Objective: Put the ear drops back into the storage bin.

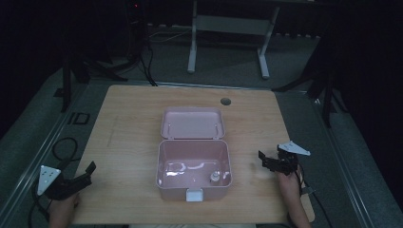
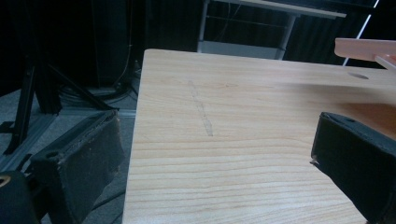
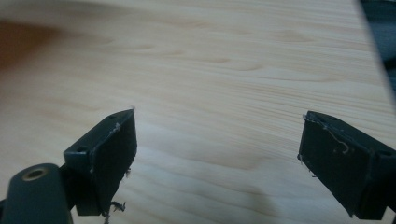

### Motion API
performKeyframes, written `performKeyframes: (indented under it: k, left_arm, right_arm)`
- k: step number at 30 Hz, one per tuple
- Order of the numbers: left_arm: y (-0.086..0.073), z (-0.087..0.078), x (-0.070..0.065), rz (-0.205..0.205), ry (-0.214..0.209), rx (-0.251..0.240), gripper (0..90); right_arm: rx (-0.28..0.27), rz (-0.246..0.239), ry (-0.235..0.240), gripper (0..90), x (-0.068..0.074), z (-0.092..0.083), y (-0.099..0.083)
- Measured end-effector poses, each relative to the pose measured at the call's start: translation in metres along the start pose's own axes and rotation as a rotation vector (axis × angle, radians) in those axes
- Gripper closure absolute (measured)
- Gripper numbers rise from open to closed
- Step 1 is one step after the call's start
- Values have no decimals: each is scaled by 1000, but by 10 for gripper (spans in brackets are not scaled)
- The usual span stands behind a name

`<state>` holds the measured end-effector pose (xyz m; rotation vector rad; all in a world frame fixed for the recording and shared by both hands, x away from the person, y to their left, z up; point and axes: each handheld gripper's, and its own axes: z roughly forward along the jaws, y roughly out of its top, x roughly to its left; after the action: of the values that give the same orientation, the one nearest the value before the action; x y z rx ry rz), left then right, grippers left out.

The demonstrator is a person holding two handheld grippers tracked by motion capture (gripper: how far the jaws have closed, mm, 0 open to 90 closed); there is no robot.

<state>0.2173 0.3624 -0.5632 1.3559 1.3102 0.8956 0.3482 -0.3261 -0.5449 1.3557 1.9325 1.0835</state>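
From the high view, one wooden table [image 1: 133, 123] carries one pink plastic box [image 1: 194, 170], standing open at the middle, its single lid [image 1: 192, 123] folded back flat behind it. Inside the box, near its front right corner, sits one small whitish bottle-like object [image 1: 215, 177]; what exactly it is cannot be told. One white latch [image 1: 194, 194] hangs on the box's front wall. Two grippers are in play. The left gripper [image 1: 83, 172] hovers at the table's near left corner, well apart from the box, jaws spread and empty. The right gripper [image 1: 266, 161] sits to the right of the box, near it but not touching, jaws likewise spread with nothing between them. Each carries one grey three-cornered plate. One round hole [image 1: 225, 101] is cut in the tabletop behind the lid.

In the left gripper view, its two black jaws stand wide apart over the table's left edge, holding nothing; a pink edge of the box [image 2: 364, 47] shows at the upper right.

In the right gripper view, the two black jaws are released and wide, with bare wood grain between them and a few frayed threads on the pads [image 3: 114, 154].
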Motion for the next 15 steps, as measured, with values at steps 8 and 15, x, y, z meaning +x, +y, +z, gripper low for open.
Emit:
performKeyframes:
  k: [8, 15]
  left_arm:
    - [0, 0, 0, -1, 0, -2, 24]
    - [0, 0, 1, -3, -3, -6, 24]
  right_arm:
    - [0, 71, -71, 109, -8, -1, -6]
    - [-34, 133, -96, 109, -10, -3, -9]
